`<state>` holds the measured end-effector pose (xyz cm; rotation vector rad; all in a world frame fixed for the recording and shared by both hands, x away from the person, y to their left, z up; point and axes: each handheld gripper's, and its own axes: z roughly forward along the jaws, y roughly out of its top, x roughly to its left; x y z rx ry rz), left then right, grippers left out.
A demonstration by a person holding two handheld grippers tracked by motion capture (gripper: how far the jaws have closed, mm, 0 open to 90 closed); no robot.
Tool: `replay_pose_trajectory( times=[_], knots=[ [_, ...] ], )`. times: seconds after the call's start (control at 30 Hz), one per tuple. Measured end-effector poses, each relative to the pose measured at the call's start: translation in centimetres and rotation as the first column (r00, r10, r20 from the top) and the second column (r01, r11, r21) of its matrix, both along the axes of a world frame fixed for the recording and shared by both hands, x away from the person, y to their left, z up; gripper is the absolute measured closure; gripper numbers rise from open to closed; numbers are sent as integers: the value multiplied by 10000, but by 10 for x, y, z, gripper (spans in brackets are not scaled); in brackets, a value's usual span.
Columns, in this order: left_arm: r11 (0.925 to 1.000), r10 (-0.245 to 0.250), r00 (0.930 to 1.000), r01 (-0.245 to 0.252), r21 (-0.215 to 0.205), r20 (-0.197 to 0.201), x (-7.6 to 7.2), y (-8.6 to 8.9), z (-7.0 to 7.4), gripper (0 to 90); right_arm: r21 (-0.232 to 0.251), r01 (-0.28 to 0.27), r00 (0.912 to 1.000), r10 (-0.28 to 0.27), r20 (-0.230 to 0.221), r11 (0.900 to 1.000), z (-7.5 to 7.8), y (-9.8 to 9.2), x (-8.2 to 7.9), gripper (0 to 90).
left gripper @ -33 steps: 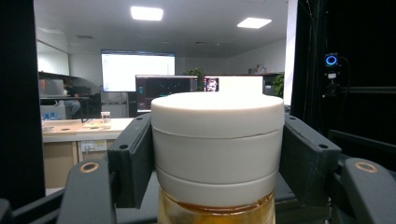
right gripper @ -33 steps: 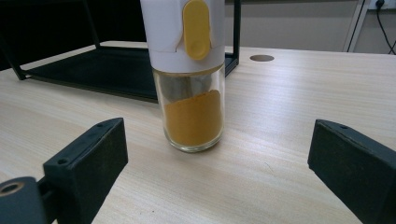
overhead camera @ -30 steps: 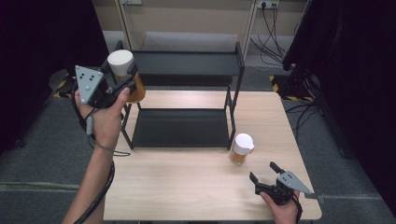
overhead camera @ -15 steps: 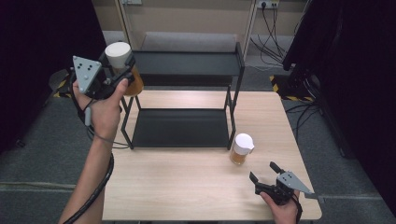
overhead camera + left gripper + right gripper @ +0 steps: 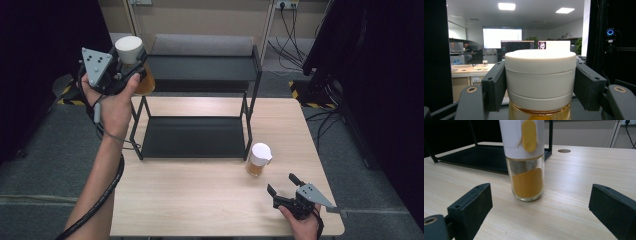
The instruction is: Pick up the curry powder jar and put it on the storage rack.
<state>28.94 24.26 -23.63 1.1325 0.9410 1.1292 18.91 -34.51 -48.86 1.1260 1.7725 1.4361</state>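
My left gripper (image 5: pixel 131 67) is shut on a glass jar (image 5: pixel 134 65) with a white lid and amber contents, held high at the left end of the black rack's top shelf (image 5: pixel 200 67). In the left gripper view the jar's white lid (image 5: pixel 540 75) sits clamped between the two black pads. A second glass jar (image 5: pixel 259 160) with a white cap and yellow powder stands on the table by the rack's front right leg. My right gripper (image 5: pixel 284 189) rests open near the table's front right, pointing at that jar (image 5: pixel 526 160), which stands beyond its fingertips.
The black two-tier rack has a bare lower shelf (image 5: pixel 192 136) and spans the back half of the wooden table (image 5: pixel 190 200). Cables and a dark floor lie beyond the table's far edge.
The left hand has lifted the amber jar a little higher and carried it rightward toward the rack's top shelf. The right gripper and the yellow-powder jar have stayed put.
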Motion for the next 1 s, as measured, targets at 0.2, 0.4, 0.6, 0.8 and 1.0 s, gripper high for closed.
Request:
replay_pose_trajectory(
  times=[0.2, 0.4, 0.6, 0.8, 1.0],
  knots=[
    [10000, 52, 10000, -51, 26, -11, 9, 1, 5, 335, 16, -2, 10000, 2, 33, 10000, -1, 0, 0, 54],
    [9998, 132, 9999, -133, 157, 22, 23, 2, 9, 335, 40, 4, 10000, -4, 34, 10000, -1, 0, 0, 54],
    [9997, 183, 9998, -183, 167, -5, 36, 3, 14, 335, 32, 0, 10000, 0, 35, 10000, -1, 0, 0, 54],
    [9996, 257, 9996, -255, 143, -135, 47, 1, 17, 334, 43, -13, 10000, 12, 42, 10000, -1, -1, 0, 54],
    [9997, 209, 9995, -205, 156, -224, 59, 1, 15, 334, 59, -32, 10000, 32, 36, 10000, -1, -1, 0, 54]
  ],
)
